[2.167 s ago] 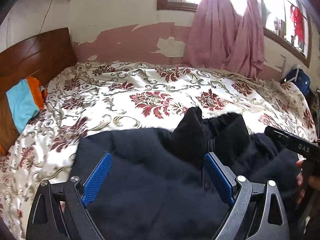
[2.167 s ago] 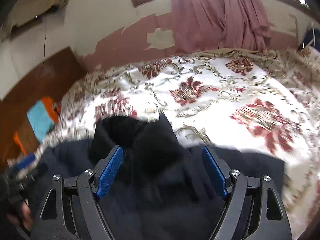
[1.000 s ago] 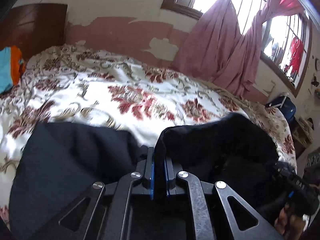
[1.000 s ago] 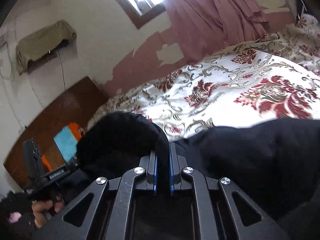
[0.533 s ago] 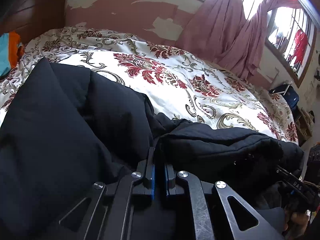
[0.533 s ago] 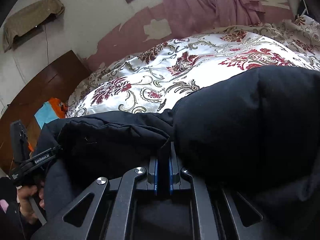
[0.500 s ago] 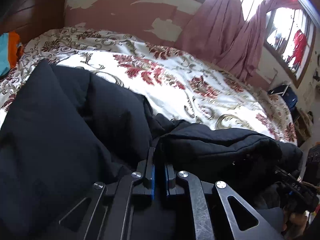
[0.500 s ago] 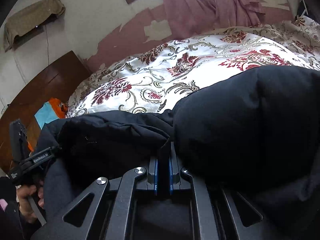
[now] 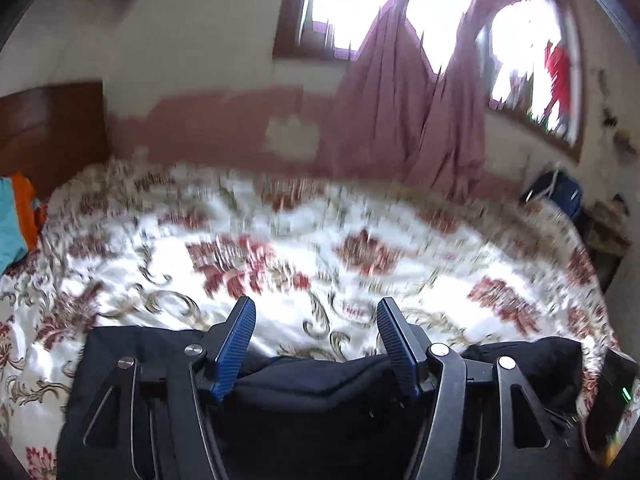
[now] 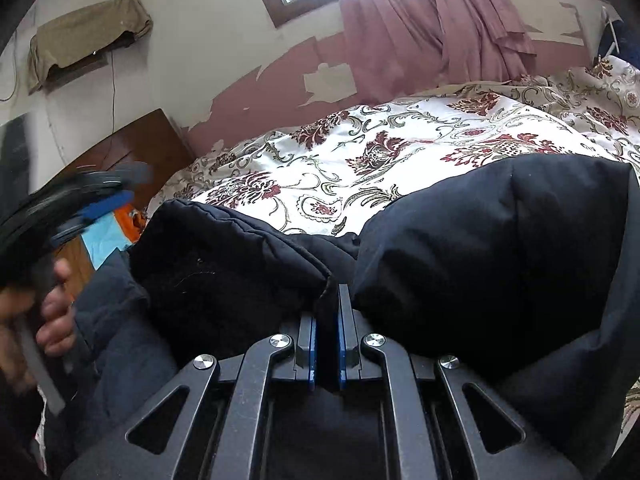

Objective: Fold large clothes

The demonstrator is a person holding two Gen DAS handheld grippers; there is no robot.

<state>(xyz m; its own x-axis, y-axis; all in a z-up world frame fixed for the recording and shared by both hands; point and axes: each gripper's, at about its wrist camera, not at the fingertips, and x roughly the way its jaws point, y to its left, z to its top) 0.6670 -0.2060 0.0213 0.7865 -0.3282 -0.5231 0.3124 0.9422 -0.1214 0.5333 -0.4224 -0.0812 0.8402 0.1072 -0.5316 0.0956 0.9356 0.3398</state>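
A large black padded jacket (image 9: 304,404) lies folded over on the near side of a bed with a white and red floral cover (image 9: 320,248). My left gripper (image 9: 316,344) is open and empty, raised a little above the jacket's far edge. It also shows blurred at the left of the right wrist view (image 10: 92,204). My right gripper (image 10: 326,320) is shut on a fold of the jacket (image 10: 480,256), with bulky cloth on both sides of the blue pads.
A wooden headboard (image 9: 48,128) with a blue and orange pillow (image 9: 16,216) stands at the left. Pink curtains (image 9: 416,92) hang at the windows behind the bed. A dark blue bag (image 9: 560,192) sits at the far right.
My left gripper has opened, let go of the jacket and lifted away, moving fast. My right gripper stays shut on the jacket.
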